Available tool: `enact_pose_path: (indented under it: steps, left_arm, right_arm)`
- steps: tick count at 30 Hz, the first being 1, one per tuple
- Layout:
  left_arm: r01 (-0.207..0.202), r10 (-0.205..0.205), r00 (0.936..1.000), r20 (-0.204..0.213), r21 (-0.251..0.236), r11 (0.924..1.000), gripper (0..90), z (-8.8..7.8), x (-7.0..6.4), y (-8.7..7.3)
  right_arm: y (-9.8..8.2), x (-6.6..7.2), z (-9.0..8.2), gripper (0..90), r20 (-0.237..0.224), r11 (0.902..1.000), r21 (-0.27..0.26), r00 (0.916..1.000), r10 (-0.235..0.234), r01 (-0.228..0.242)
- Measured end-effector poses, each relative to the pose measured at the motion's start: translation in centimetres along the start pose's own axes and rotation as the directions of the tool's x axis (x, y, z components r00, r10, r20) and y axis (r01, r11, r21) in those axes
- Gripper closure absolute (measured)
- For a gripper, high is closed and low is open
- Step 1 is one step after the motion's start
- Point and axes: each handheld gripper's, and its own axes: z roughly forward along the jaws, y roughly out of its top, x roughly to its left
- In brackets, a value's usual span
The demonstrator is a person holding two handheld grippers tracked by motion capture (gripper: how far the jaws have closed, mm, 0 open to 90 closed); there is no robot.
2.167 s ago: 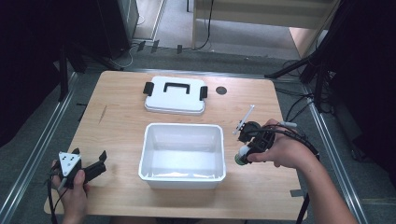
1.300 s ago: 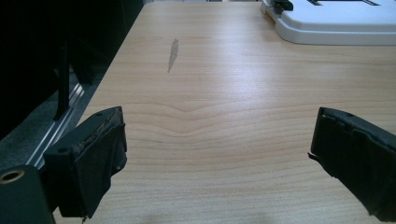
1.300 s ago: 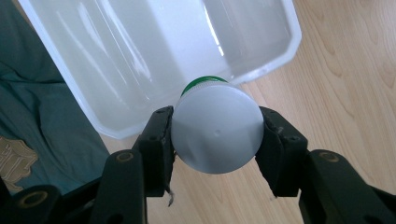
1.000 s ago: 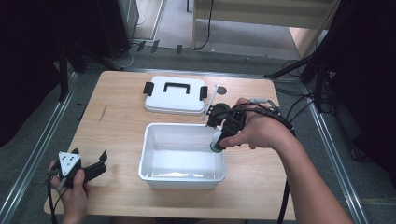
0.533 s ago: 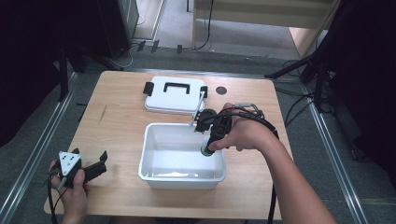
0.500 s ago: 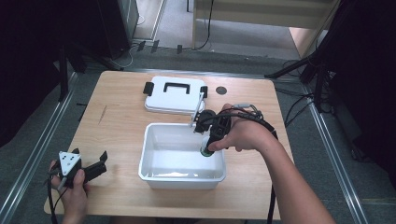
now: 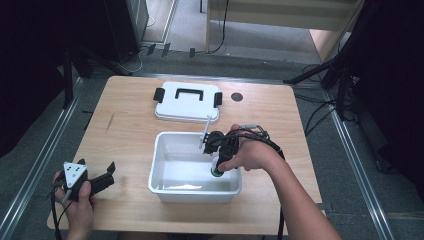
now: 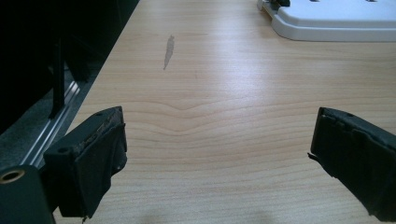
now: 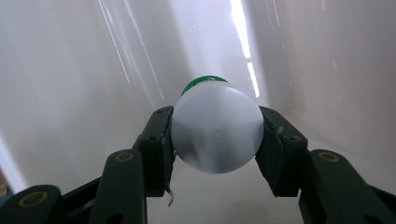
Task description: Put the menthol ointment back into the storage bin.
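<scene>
My right gripper (image 9: 217,140) pinched a small, light, smooth-sided white bottle (image 9: 216,133) across its body, inside the bin (image 7: 160,165).

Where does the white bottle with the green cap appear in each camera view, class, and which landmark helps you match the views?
High view: the white bottle is right of centre, inside the white bin, held in the right claw.
Left gripper view: not in this picture.
Right gripper view: the bottle is at the centre, its round base toward the camera, clamped between the jaws.
Shared landmark: the white bin, whose glossy inside surrounds the bottle.
</scene>
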Motion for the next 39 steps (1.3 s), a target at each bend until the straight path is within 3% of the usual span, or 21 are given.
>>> enact_pose_path:
  steps: [9,21,31,39]
  left_arm:
    - [-0.001,0.001,1.0,-0.001,0.002,1.0,4.6,0.0,0.0,0.0]
    - [0.004,-0.004,1.0,0.001,0.003,1.0,4.6,0.1,0.0,0.0]
    - [0.004,-0.004,1.0,0.002,0.005,1.0,4.6,0.1,0.0,0.0]
    - [0.003,-0.003,1.0,0.004,0.006,1.0,4.6,0.1,0.0,0.0]
  right_arm:
    - [0.5,0.2,2.2,51.7,0.006,0.9997,0.023,0.9999,-0.009,0.009]
    - [0.8,0.5,4.4,51.6,0.016,0.9955,0.093,0.9997,-0.019,0.017]
    - [0.9,0.6,5.0,51.1,0.019,0.9937,0.108,0.9993,-0.032,0.03]
    - [0.7,0.6,4.0,50.3,0.018,0.9961,0.085,0.9995,-0.027,0.025]
